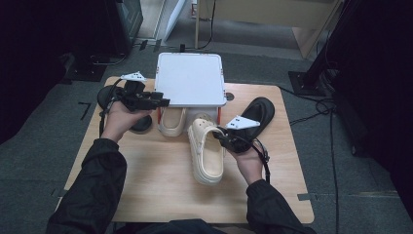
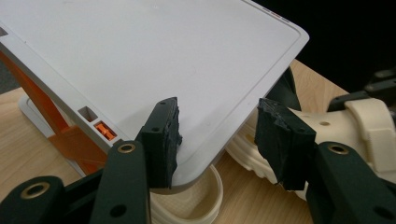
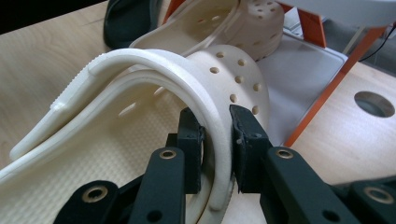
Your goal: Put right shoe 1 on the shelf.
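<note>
Right gripper view: right tool (image 3: 215,149) clamps an unmarked cream clog (image 3: 140,93)

Right gripper (image 1: 221,134) pinches the rim of a cream clog (image 1: 207,151) on the wooden table (image 1: 160,190). The second cream clog (image 1: 171,121) sits tucked under the white rack (image 1: 190,78). Left gripper (image 1: 163,102) hovers at the rack's near left corner. A black sandal (image 1: 258,111) lies behind the right hand (image 1: 248,163), another black sandal (image 1: 108,95) far left.
</note>
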`<state>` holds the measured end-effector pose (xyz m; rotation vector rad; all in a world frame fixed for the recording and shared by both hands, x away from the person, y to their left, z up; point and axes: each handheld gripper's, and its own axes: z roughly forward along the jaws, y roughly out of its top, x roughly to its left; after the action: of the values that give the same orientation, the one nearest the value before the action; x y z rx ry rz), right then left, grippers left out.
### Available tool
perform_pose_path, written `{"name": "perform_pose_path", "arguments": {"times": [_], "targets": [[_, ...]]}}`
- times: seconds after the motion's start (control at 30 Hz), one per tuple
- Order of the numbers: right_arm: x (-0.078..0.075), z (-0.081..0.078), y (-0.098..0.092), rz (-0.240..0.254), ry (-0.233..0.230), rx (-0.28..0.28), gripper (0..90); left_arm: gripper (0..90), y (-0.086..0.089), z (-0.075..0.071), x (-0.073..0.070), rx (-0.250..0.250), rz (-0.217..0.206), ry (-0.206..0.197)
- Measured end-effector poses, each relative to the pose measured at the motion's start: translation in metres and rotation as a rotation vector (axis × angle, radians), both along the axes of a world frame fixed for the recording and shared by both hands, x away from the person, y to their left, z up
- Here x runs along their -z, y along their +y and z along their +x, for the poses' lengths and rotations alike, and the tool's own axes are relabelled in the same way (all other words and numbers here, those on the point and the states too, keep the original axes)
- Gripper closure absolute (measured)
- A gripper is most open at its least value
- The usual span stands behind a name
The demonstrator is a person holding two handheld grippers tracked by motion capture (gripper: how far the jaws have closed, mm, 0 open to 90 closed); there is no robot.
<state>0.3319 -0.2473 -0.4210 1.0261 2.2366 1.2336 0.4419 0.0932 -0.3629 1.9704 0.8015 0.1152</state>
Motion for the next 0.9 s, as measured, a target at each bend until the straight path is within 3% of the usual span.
{"name": "perform_pose_path", "arguments": {"times": [0.3,0.5,0.83,0.9], "targets": [[0.003,0.030,0.011,-0.076,-0.007,0.029,75.7,50.7,0.000,-0.004,0.000,-0.017,0.002,-0.005],[0.016,0.050,0.019,-0.129,-0.020,0.050,74.3,52.0,0.001,-0.007,0.001,-0.020,-0.003,-0.005],[0.026,0.052,0.025,-0.119,-0.007,0.034,65.5,52.8,0.001,-0.009,0.002,-0.023,-0.015,-0.007],[0.024,0.051,0.022,-0.072,0.025,0.038,57.4,53.4,0.001,-0.009,0.002,-0.024,-0.017,-0.007]]}}
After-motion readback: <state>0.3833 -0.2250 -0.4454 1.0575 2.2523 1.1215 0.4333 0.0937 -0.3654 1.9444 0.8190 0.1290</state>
